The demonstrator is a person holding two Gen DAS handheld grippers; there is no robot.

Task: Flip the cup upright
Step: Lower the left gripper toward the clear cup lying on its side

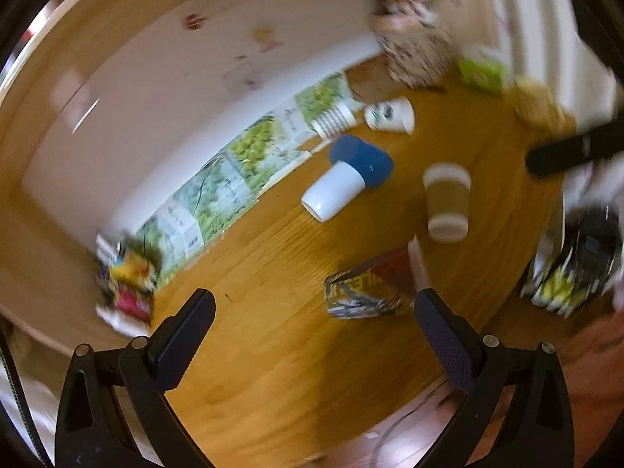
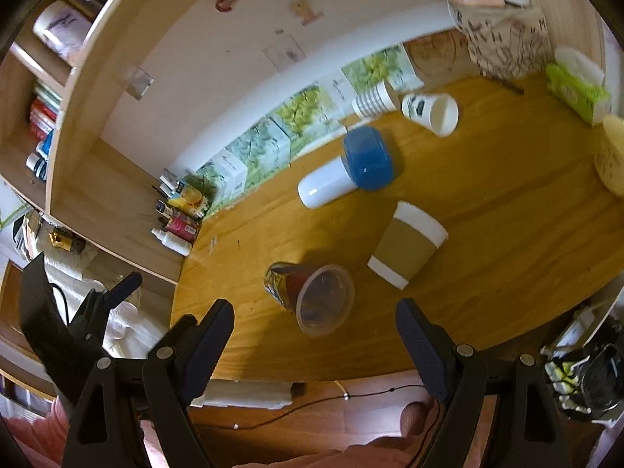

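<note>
Several cups lie on their sides on the wooden desk (image 2: 487,210). A clear plastic cup with a patterned wrap (image 2: 312,296) lies nearest, its mouth toward the right wrist camera; it also shows in the left wrist view (image 1: 370,288). A brown-sleeved paper cup (image 2: 405,249) (image 1: 446,201) lies behind it. A white tumbler with a blue end (image 2: 347,167) (image 1: 347,175), a white printed paper cup (image 2: 431,111) (image 1: 390,115) and a striped cup (image 2: 374,99) (image 1: 335,119) lie farther back. My left gripper (image 1: 316,308) and right gripper (image 2: 316,319) are both open and empty.
Green printed boxes (image 2: 273,144) line the white back wall. Small bottles (image 2: 177,218) cluster at the left. A green tissue box (image 2: 577,89) and a patterned bag (image 2: 503,46) stand at the back right. The desk's front edge is close below the right gripper.
</note>
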